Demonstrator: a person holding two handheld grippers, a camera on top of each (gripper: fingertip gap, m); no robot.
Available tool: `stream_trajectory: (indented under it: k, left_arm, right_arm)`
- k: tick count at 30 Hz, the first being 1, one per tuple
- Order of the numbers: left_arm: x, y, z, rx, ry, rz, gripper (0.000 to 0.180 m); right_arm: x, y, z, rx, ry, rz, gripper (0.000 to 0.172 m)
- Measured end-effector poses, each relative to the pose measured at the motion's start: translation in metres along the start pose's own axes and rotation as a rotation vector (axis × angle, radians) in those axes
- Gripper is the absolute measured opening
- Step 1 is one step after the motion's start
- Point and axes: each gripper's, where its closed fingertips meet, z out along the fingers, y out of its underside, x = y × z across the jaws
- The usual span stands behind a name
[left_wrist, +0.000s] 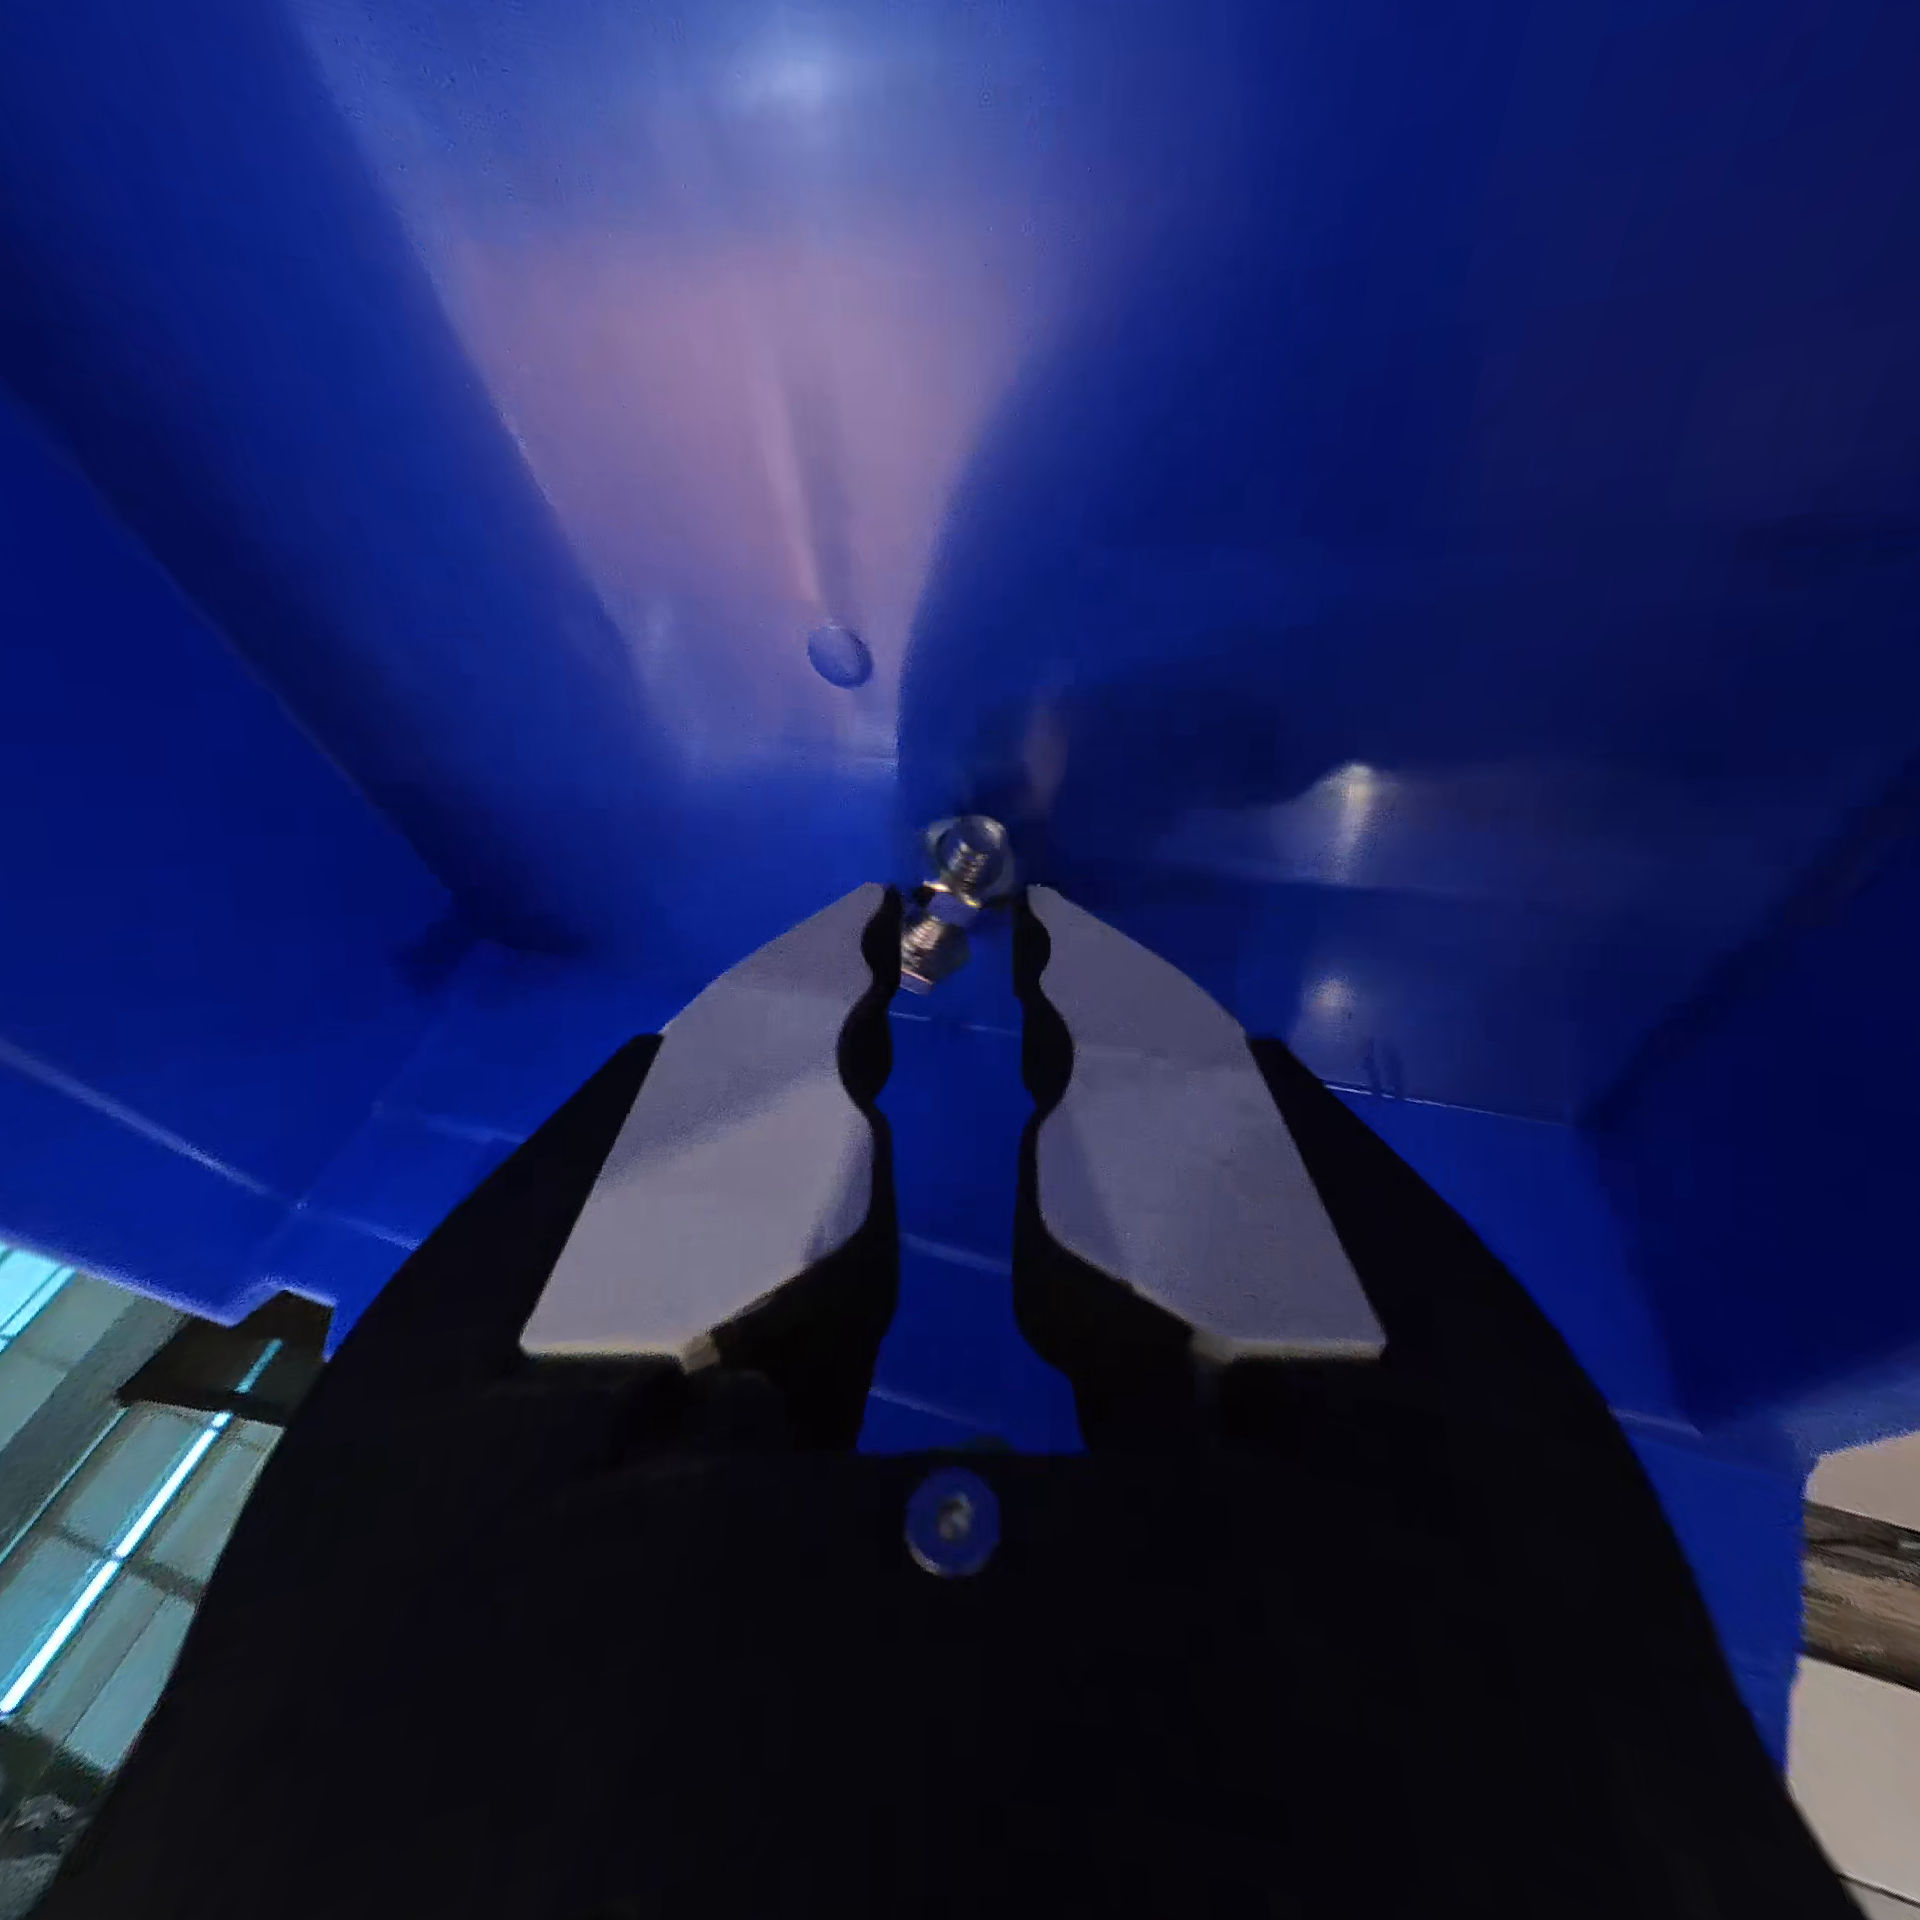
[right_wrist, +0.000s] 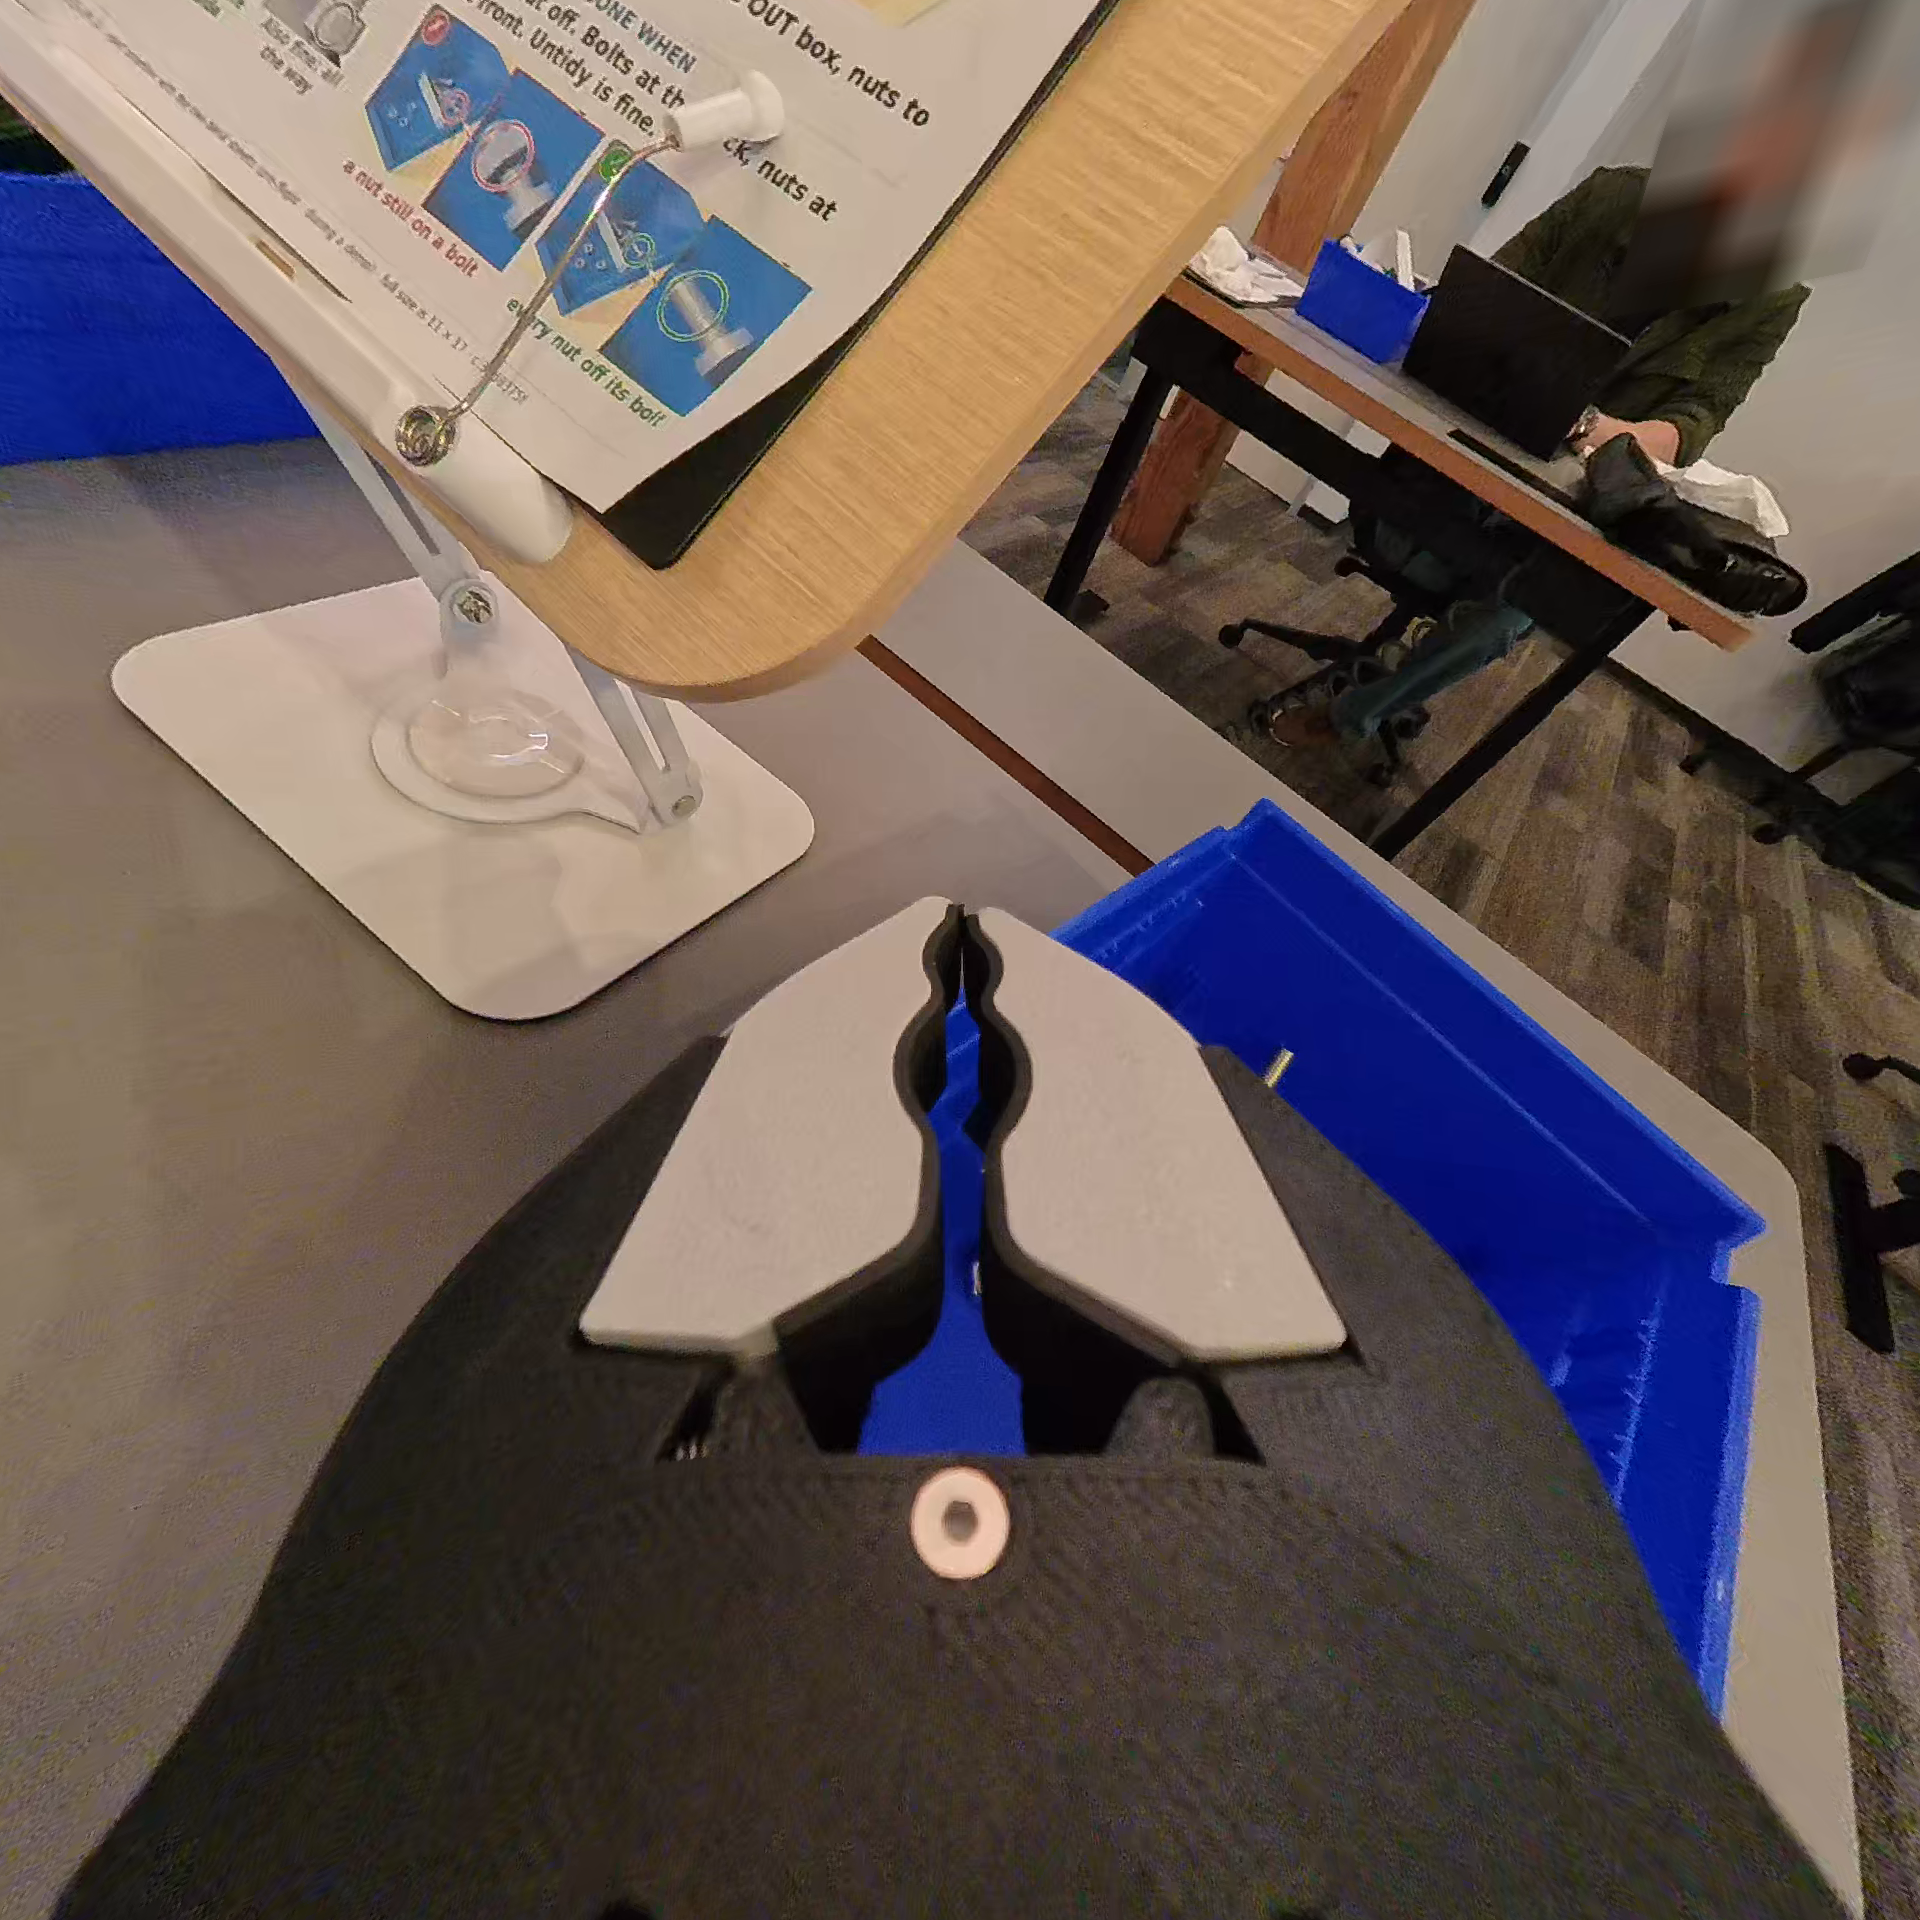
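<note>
My left gripper (left_wrist: 954, 904) is deep inside a blue bin (left_wrist: 1351, 520), pointing into a bottom corner. It is open. A silver bolt with a nut on it (left_wrist: 940, 925) lies in that corner between the fingertips. It sits close against the left finger (left_wrist: 831, 956), and blue floor shows between it and the right finger (left_wrist: 1081, 956). My right gripper (right_wrist: 962, 920) is shut, tips touching with nothing between them. It hovers over the near left corner of a blue bin (right_wrist: 1455, 1091) on the grey table (right_wrist: 208, 1143). The tip of a small bolt (right_wrist: 1280, 1065) shows in that bin.
A white stand (right_wrist: 468, 831) holds a wooden board (right_wrist: 935, 364) with a printed sheet (right_wrist: 623, 156), just left of and above the right gripper. Another blue bin (right_wrist: 104, 312) is at the far left. The table edge runs along the right. A person (right_wrist: 1662, 343) sits at a desk beyond. The left gripper's tips are roughly 65 cm from the right gripper's.
</note>
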Motion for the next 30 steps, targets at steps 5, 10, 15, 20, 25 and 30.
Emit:
stream_trajectory:
  k: [5,10,15,20,25,30]
  left_arm:
    - [-0.004,-0.001,0.002,0.001,0.034,-0.01,0.017]
    - [-0.005,0.0,0.001,0.027,0.021,-0.061,0.014]
    - [-0.02,0.004,-0.026,0.095,-0.128,-0.171,0.009]
    - [-0.025,0.001,-0.073,0.257,-0.228,-0.294,0.009]
    - [-0.006,-0.02,-0.161,0.484,-0.392,-0.385,0.009]
    - [0.036,-0.088,-0.239,0.666,-0.587,-0.394,0.009]
  right_arm:
    - [0.0,-0.001,-0.001,0.0,-0.001,-0.006,0.0]
    - [0.0,-0.003,-0.002,0.01,-0.001,-0.006,0.0]
    - [-0.003,-0.007,-0.004,0.029,-0.01,-0.012,0.0]
    - [-0.014,-0.02,-0.008,0.072,-0.033,-0.035,0.0]
    - [-0.055,-0.061,-0.023,0.238,-0.162,-0.096,0.0]
    - [-0.13,-0.099,-0.024,0.363,-0.403,-0.047,0.0]
